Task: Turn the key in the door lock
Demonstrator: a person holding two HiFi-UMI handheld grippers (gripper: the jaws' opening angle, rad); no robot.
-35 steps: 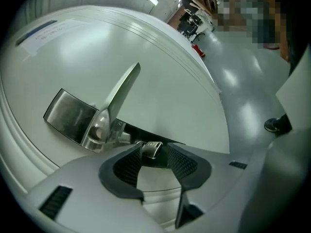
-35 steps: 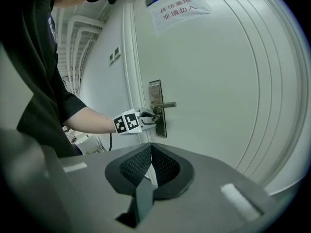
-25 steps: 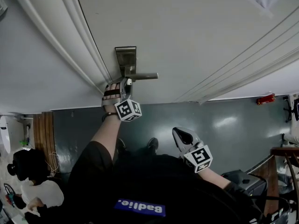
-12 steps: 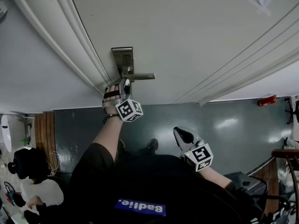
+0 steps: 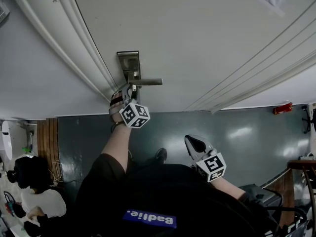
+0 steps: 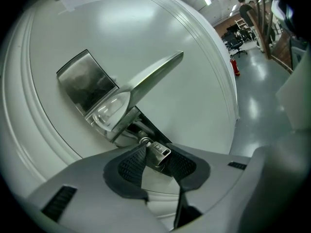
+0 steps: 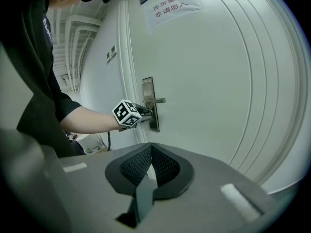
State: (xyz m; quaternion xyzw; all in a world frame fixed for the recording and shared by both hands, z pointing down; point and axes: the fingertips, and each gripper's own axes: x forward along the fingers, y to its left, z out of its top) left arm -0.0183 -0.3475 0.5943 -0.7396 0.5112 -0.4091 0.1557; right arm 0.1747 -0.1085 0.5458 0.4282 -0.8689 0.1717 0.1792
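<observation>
Gripping state, left: your left gripper (image 6: pixel 155 156) has its jaws narrow on the key (image 6: pixel 159 151). They have just been opening slightly, but the key head stands between them and both pads look to touch it.
Gripping state, right: your right gripper (image 7: pixel 151 154) has its jaws together on nothing. In the head view it hangs at 4 o'clock from the left one, well apart from the door (image 5: pixel 197 33).
Key location: seated in the cylinder (image 6: pixel 144 141), low on the lock plate (image 6: pixel 87 84), at 6 o'clock from the pivot of the lever handle (image 6: pixel 155 74). In the left gripper view the lever points to 2 o'clock.
Step in hand: judged to be the turn itself, with the key inserted. The bolt's state is not visible.
Method: firm the pads on the key head before you roll. A slack hold will likely slip round the head instead of carrying it.
Axis: keep the roll about the key's own line, with no push toward 12 or 6 o'clock, so the blade neither binds nor bends.
Clearance: keep the jaws off the lever just above them.
Finish: stop at the hard stop and do not force it.
</observation>
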